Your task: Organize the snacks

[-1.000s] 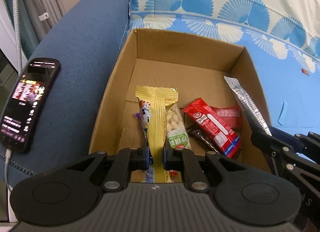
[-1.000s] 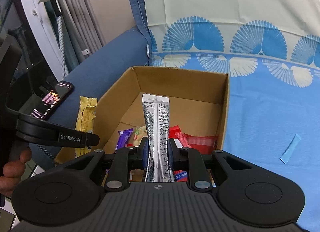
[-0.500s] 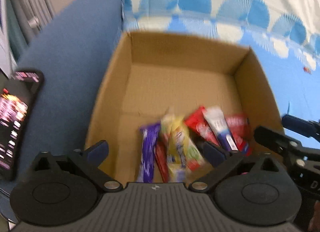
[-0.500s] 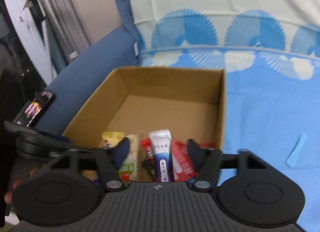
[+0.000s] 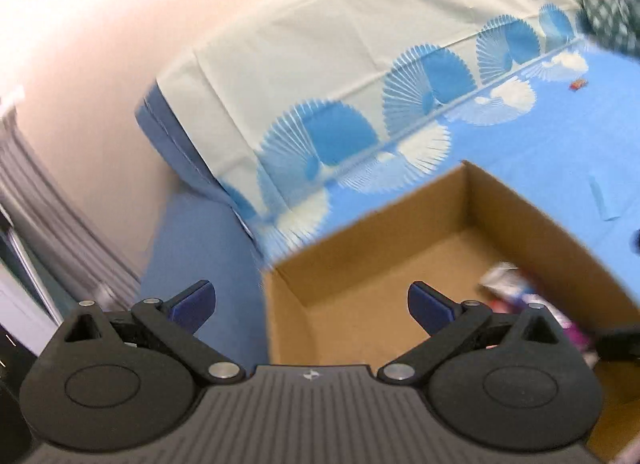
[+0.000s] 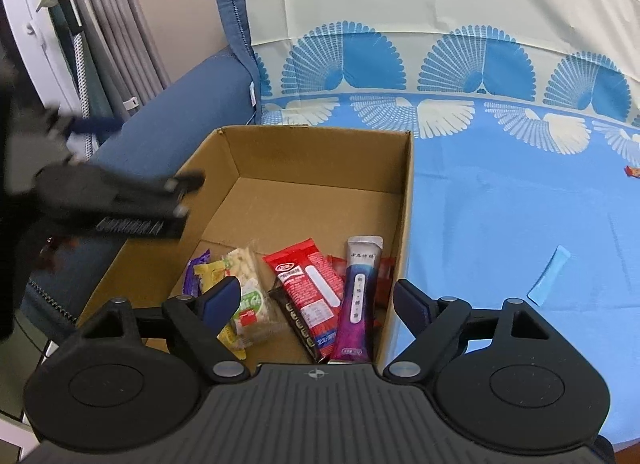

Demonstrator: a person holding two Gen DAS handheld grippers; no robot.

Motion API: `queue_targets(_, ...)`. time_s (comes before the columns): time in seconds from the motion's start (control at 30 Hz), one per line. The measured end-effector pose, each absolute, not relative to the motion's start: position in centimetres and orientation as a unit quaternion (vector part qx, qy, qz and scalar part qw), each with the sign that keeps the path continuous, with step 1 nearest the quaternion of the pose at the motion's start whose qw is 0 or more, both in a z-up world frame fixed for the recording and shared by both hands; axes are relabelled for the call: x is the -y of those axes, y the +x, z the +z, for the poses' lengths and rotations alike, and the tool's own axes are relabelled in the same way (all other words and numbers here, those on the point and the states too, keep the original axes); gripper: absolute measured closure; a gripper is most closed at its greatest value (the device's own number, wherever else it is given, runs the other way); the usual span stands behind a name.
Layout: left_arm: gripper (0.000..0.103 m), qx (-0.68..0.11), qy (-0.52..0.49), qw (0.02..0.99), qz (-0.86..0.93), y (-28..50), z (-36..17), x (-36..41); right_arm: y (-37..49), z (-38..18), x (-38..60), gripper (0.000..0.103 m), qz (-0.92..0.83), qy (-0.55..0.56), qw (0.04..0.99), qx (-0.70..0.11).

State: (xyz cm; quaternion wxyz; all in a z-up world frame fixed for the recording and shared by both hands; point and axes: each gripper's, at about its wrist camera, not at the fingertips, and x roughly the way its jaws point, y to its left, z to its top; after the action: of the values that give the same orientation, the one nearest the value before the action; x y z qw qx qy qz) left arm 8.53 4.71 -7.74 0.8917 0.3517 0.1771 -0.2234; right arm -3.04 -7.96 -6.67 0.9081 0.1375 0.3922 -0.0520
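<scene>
1. The snacks lie in a loose pile at the near edge of the cardboard box (image 6: pixel 400 200), which sits on the blue fan-print bedcover (image 6: pixel 500 192). The purple pouch (image 6: pixel 358 296) leans by the box's right wall, with the red wrapper (image 6: pixel 308 284) beside it.
2. They look light, thin and crinkly, probably slick. A pinch across a flat middle or a sealed end seems best.
3. The right gripper (image 6: pixel 318 302) points down into the box; its jaws have just been opening and hold nothing.
4. The left gripper (image 5: pixel 310 302), tilted over the box's left wall, has also just spread wide, and it too is empty.
</scene>
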Motion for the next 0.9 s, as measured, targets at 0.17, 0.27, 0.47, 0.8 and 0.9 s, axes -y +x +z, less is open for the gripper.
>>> queue_targets(0.17,0.0,-0.144,0.404,0.883,-0.189,11.9,-8.9,-5.1,-2.9,-6.1,6.6,0.018,-0.045,0.123,0.907,-0.4)
queue_targets(0.27,0.0,-0.145,0.43,0.877,-0.159,14.9,-9.9,-6.1,-2.5,-6.0,5.8,0.018,-0.04,0.114,0.906,-0.407)
queue_targets(0.47,0.0,-0.148,0.449,0.877,-0.091,19.4,-11.2,-8.9,-1.7,-6.2,4.4,0.017,-0.03,0.099,0.901,-0.421)
queue_targets(0.8,0.0,-0.205,0.464,0.857,-0.086,22.8,-12.8,-9.6,-0.6,-6.5,3.1,0.017,-0.015,0.09,0.896,-0.435)
queue_targets(0.9,0.0,-0.204,0.469,0.855,-0.08,22.3,-13.0,-10.0,-0.6,-6.5,3.2,0.017,-0.016,0.093,0.895,-0.436)
